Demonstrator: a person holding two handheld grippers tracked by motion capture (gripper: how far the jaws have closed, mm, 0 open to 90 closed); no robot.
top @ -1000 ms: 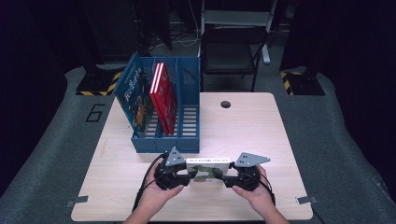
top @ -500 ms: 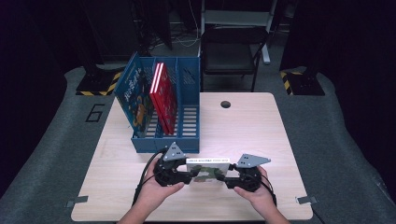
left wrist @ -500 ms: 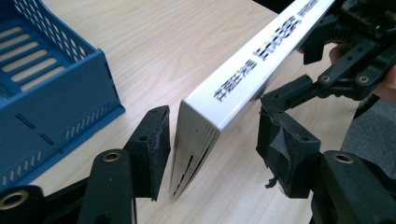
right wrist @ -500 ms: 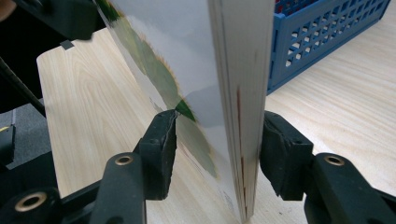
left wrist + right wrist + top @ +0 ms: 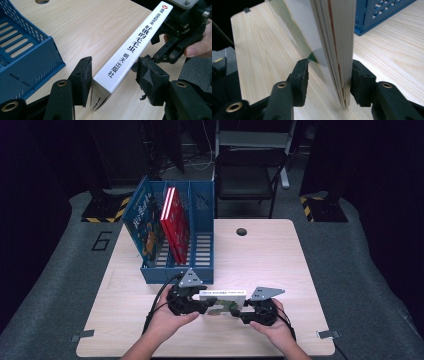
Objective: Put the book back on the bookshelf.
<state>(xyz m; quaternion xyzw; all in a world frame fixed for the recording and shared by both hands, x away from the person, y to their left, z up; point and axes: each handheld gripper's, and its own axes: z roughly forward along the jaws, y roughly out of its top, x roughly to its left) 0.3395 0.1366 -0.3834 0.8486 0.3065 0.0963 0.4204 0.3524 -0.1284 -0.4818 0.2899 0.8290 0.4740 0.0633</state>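
Pale wooden table (image 5: 280, 265) with round cable hole (image 5: 241, 231), blue slotted rack (image 5: 202, 252) standing on it

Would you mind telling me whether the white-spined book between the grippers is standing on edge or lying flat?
On edge: the book has its white spine facing up, its pages hang down toward the table, and its cover rises upright in the right gripper view.

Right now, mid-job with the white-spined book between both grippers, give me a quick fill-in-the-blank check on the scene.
1. The white-spined book stands on the wooden table with its spine facing ____.
2. The slotted plastic rack behind it is ____ in colour.
3. A ____ book stands inside that rack.

Missing words: up; blue; red
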